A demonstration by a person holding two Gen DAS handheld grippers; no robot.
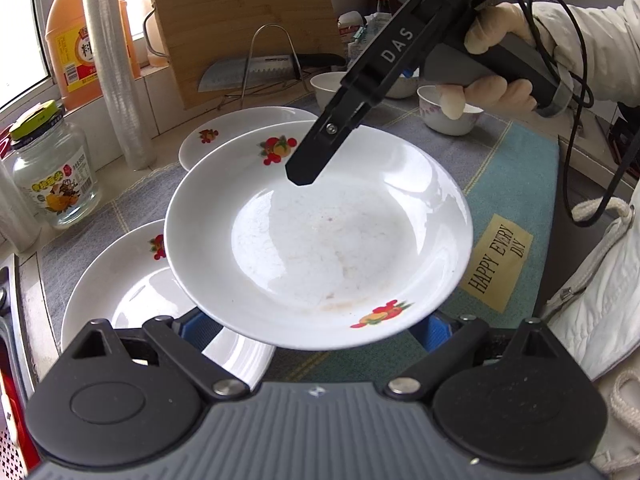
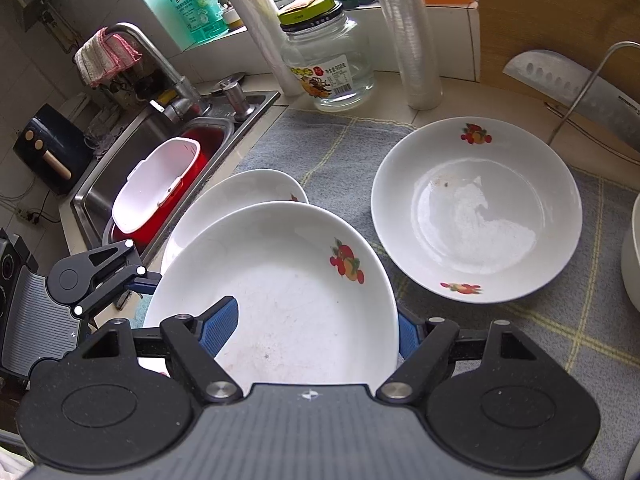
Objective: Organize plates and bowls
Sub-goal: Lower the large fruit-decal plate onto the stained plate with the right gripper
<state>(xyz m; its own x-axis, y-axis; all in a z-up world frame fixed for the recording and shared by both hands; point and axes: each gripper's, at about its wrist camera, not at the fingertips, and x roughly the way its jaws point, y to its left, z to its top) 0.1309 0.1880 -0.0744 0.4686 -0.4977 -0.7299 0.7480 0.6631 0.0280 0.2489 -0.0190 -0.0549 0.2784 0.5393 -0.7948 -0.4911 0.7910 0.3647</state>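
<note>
A white plate with fruit prints point(image 1: 320, 236) is held in the air above the counter mat; it also shows in the right wrist view point(image 2: 280, 296). My right gripper point(image 2: 316, 332) is shut on its far rim, one blue pad point(image 2: 220, 328) on top of the rim. My left gripper point(image 1: 316, 330) sits at the plate's near edge with its blue pads under the rim and wide apart. A second plate point(image 1: 120, 292) lies below at the left, also seen in the right wrist view point(image 2: 236, 192). A third plate point(image 2: 476, 208) lies on the mat further back.
Two small bowls point(image 1: 448, 114) stand at the back right. A glass jar point(image 1: 52, 176), a stack of plastic cups point(image 1: 116, 72), an orange jug point(image 1: 76, 32), a cutting board point(image 1: 240, 20) and a knife on a rack point(image 1: 256, 70) line the back. The sink point(image 2: 160, 168) is at the left.
</note>
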